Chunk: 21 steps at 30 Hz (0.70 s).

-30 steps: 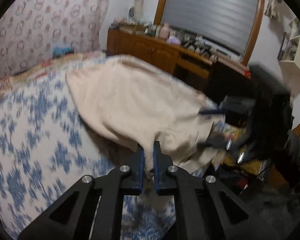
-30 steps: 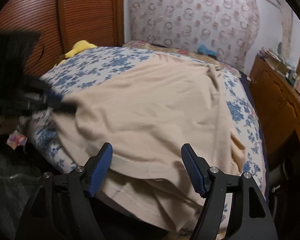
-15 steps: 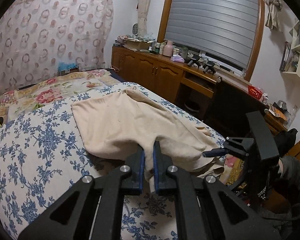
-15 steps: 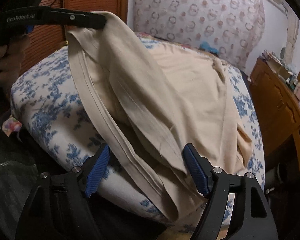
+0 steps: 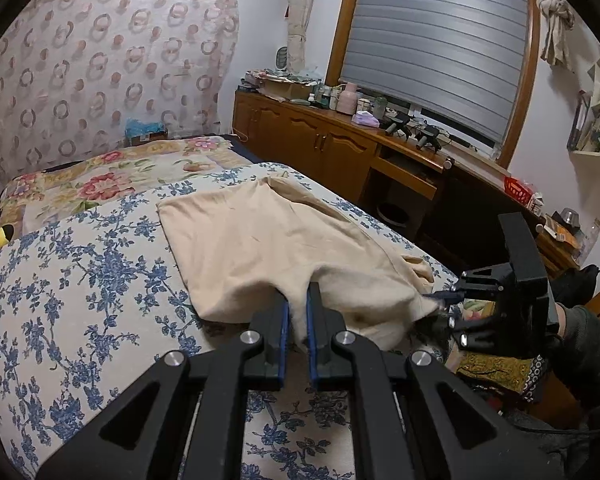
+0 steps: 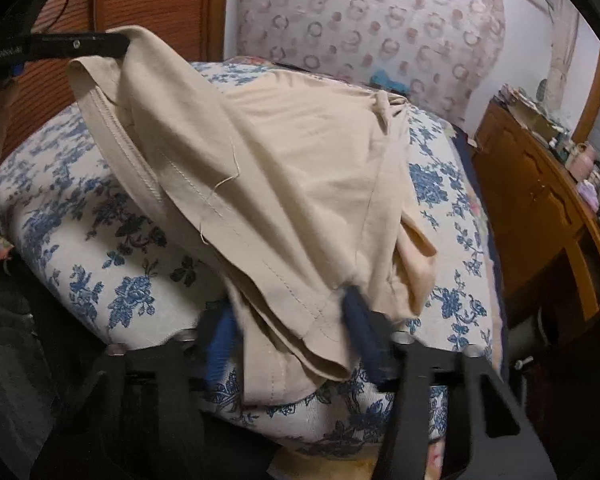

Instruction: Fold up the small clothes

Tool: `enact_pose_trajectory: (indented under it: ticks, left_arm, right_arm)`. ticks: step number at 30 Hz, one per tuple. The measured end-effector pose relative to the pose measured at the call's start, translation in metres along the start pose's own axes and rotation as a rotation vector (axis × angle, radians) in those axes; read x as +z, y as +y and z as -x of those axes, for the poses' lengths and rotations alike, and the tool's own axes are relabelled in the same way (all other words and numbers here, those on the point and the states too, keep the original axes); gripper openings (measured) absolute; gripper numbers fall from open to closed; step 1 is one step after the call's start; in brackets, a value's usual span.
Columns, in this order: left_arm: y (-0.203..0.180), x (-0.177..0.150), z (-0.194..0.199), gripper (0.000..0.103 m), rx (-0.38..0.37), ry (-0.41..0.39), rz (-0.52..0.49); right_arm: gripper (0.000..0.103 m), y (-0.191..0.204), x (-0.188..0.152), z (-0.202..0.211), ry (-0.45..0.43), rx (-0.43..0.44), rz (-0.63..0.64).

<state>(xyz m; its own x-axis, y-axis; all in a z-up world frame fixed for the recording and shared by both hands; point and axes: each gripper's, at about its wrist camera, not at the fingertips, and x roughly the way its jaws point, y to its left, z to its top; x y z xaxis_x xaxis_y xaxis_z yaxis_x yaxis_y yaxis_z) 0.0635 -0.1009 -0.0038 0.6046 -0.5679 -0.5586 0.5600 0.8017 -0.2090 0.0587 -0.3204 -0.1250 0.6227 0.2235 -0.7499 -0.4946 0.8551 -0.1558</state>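
Nearest you, your right gripper [image 6: 296, 332] has just been closing its blue-padded jaws on the bunched hem of the beige cotton garment [image 6: 284, 184]. Half a second ago those jaws stood wide on either side of the cloth; now they have drawn in around the thick fold at the near edge of the bed. They are blurred, so you cannot be sure the pads have bitten firmly.

Your left gripper [image 5: 296, 320] is clamped tight on another part of the hem and holds it lifted above the mattress, as it did a second ago. From the right wrist view you can see that corner hanging from the left tool, with the cloth sloping down from it.

Beyond both tools, the rest of the garment lies spread on the blue-flowered white bedspread [image 5: 80, 280], its far end bunched toward the wooden dresser [image 5: 340, 148].

This probably means you now have both hem corners. If so, you are set to lift the edge and carry it toward the far end for the first fold. Check the right grip before you pull.
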Motion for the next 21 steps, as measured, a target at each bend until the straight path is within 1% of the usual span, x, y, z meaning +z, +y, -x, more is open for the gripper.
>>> enact_pose_trajectory:
  ticks: [1, 5, 7, 10, 14, 19, 21]
  left_arm:
    - [0.001, 0.000, 0.001, 0.005, 0.002, -0.002, 0.002]
    - [0.011, 0.009, 0.002, 0.005, 0.015, -0.018, 0.011]
    - [0.021, 0.019, 0.001, 0.006, 0.019, -0.033, 0.026]
    - [0.033, 0.031, -0.006, 0.006, 0.036, -0.040, 0.032]
    - [0.056, 0.048, -0.022, 0.006, 0.066, -0.035, 0.057]
    - [0.083, 0.063, -0.043, 0.006, 0.091, -0.020, 0.097]
    - [0.090, 0.065, -0.050, 0.006, 0.094, -0.011, 0.107]
  right_arm:
    - [0.013, 0.001, 0.002, 0.002, -0.011, -0.010, 0.018]
    - [0.010, -0.008, 0.027, 0.020, -0.100, -0.070, 0.061]
    - [0.010, -0.019, 0.049, 0.029, -0.155, -0.100, 0.078]
    - [0.010, -0.034, 0.086, 0.031, -0.212, -0.120, 0.104]
    - [0.010, -0.045, 0.122, 0.016, -0.244, -0.121, 0.129]
    - [0.010, -0.060, 0.151, -0.014, -0.235, -0.091, 0.133]
    - [0.010, -0.063, 0.155, -0.020, -0.236, -0.074, 0.125]
